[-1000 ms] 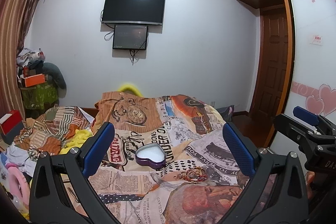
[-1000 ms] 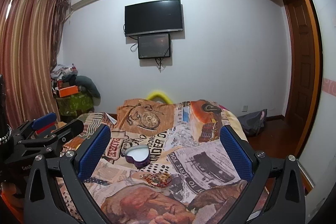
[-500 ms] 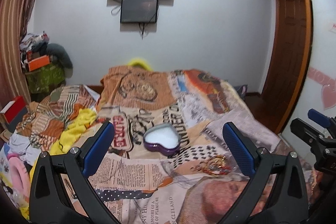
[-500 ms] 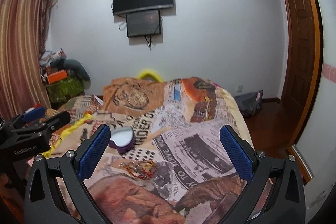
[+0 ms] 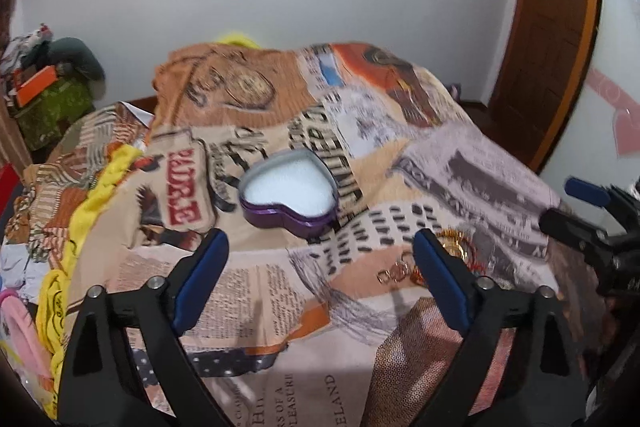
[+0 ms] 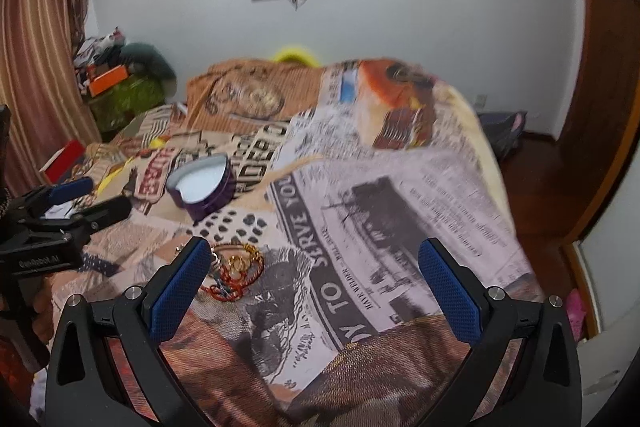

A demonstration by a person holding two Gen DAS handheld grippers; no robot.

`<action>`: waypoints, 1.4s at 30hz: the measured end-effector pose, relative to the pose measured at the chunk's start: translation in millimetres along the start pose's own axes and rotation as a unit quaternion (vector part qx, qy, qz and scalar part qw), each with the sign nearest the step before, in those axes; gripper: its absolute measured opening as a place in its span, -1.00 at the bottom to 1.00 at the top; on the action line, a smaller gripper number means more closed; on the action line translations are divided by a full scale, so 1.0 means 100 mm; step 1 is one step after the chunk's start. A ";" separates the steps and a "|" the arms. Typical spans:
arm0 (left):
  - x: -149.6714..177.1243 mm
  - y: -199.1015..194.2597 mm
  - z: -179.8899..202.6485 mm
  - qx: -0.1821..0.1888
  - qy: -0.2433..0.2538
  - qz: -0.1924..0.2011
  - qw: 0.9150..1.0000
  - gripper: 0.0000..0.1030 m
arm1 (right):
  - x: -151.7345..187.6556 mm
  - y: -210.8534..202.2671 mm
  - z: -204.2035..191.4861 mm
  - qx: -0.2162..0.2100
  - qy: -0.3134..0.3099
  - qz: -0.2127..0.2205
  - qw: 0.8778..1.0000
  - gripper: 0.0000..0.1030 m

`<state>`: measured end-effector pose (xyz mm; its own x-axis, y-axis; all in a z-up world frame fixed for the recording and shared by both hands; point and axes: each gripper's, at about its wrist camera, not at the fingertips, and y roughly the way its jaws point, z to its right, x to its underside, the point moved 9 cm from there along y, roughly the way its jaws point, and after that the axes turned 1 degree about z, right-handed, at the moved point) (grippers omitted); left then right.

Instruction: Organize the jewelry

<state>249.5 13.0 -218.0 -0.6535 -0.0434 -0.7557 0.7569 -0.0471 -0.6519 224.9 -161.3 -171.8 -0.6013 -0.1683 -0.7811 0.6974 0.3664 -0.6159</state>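
On the newsprint-patterned bed (image 5: pixel 280 291), your tangled jewelry (image 6: pixel 236 273) looks light and snag-prone; grip one loop. Left tongs (image 5: pixel 316 255) closing on nothing; right tongs (image 6: pixel 316 267) apart, empty.

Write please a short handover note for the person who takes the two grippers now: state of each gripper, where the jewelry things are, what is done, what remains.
Left gripper: holds nothing, jaws closing, above the bedspread.
Right gripper: open, holds nothing.
Heart-shaped purple box: open on the bedspread, white lining, no jewelry visible inside.
Jewelry pile: tangled gold and red pieces on the bedspread, nearer than the box, beside the right gripper's left finger.
Done: nothing packed yet.
Left: pick up the pieces and place them in the box.
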 end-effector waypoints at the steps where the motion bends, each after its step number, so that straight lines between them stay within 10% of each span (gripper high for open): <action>1: 0.03 0.04 0.02 0.004 0.004 -0.007 1.000 0.67 | 0.02 0.02 0.01 -0.006 0.000 -0.008 1.000 0.87; 19: 0.30 0.33 0.27 0.083 0.030 -0.082 0.993 -0.30 | 0.20 0.54 -0.18 -0.081 -0.053 -0.114 0.989 -0.22; 42: 0.34 0.49 0.34 0.122 0.050 -0.111 0.985 -0.36 | 0.29 0.76 -0.38 -0.100 -0.113 -0.147 0.978 -0.86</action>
<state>264.1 -24.4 -273.4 -0.7893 0.0932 -0.6069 0.5632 -0.2840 -0.7760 246.0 -103.5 -237.1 -0.6477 -0.4826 -0.5895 0.4028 0.4399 -0.8027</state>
